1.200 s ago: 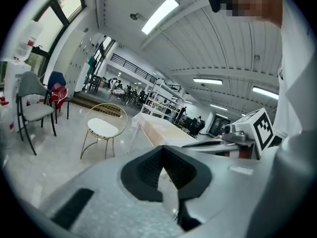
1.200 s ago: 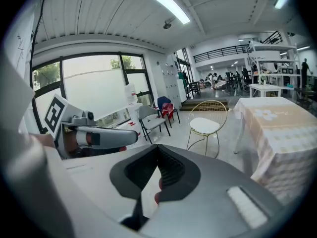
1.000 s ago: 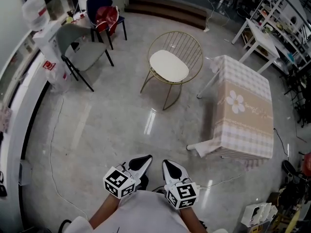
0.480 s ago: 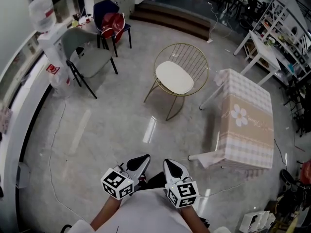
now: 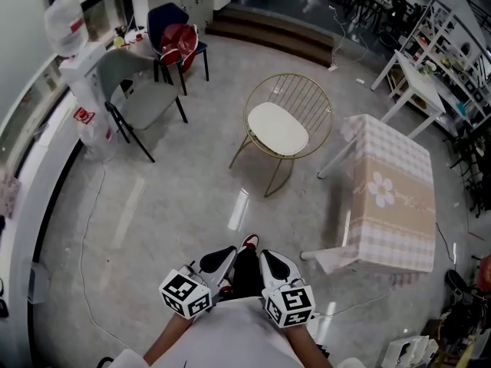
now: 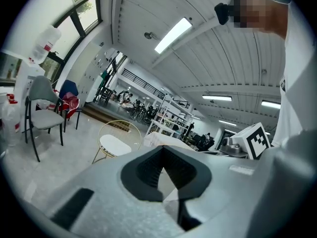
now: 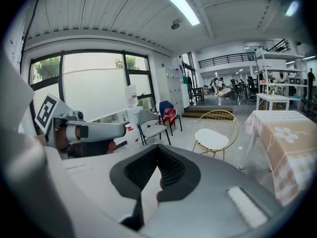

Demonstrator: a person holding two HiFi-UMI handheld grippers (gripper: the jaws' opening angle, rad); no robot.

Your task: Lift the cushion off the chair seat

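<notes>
You have glossy floor (image 5: 176, 205) ahead of the left gripper (image 5: 225, 255), grey chair (image 5: 149, 98) far left, clothed table (image 5: 391, 205) right, steps (image 5: 268, 25) beyond.

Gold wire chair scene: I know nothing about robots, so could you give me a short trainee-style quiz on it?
1. True or false: the cushion lies on the seat of the gold wire chair.
2. In the head view, what stands just right of that chair? A. a table with a checked cloth B. a sofa C. a bicycle
3. Short answer: what do the left hand-held gripper and the right hand-held gripper hold?

Key: 1 true. 2 A. 3 nothing; both have their jaws shut and are far from the chair.
</notes>
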